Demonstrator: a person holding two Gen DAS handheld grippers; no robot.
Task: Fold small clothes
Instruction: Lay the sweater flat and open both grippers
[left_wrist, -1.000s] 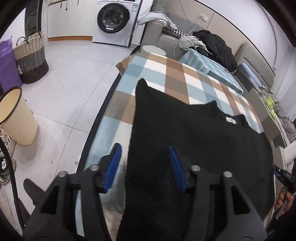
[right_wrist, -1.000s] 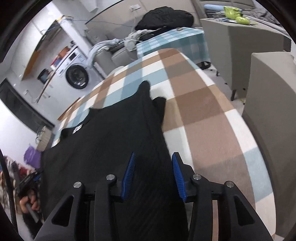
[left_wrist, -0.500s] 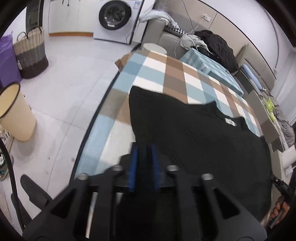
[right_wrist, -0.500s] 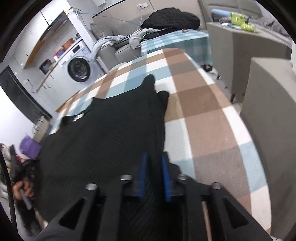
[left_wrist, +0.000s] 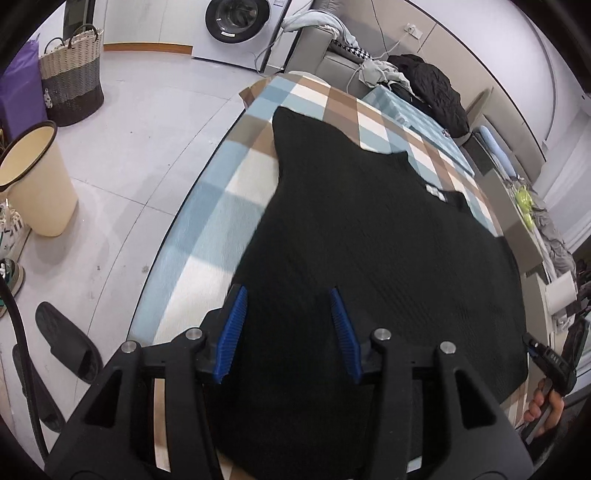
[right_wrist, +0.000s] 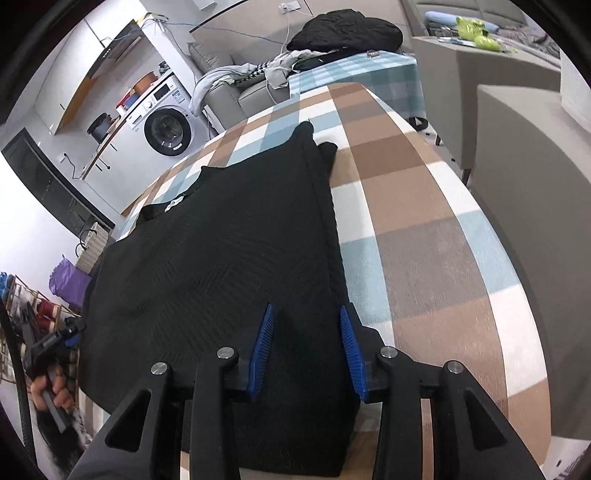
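Scene: we stand over a black knit sweater (left_wrist: 369, 229) spread flat on the worktop (left_wrist: 207, 221), which wears a checked cloth of brown, blue and cream.
Sweater: it lies collar away from us, its white neck label (right_wrist: 173, 204) showing, hem toward us; on the right side a sleeve (right_wrist: 325, 192) looks already turned in along the edge.
Left tongs (left_wrist: 288, 332): spread, jaws just opened further, hanging above the near left part of the knit and pinching nothing.
Right tongs (right_wrist: 308, 349): spread too, jaws just opened a little, over the near right corner, with cloth below them but no grip that we can see.
Feel, as we judge it: soft and limp, a ribbed knit of some thickness, light enough to lift by an edge, and likely to sag and stretch if hoisted from one point.
Slip: the textured weave should hold well between ridged blue pads (right_wrist: 262, 343); nothing fragile here.
Where we would take hold: the two hem corners nearest us, one per tongs, pinching both layers at the folded right edge so the sleeve stays tucked.
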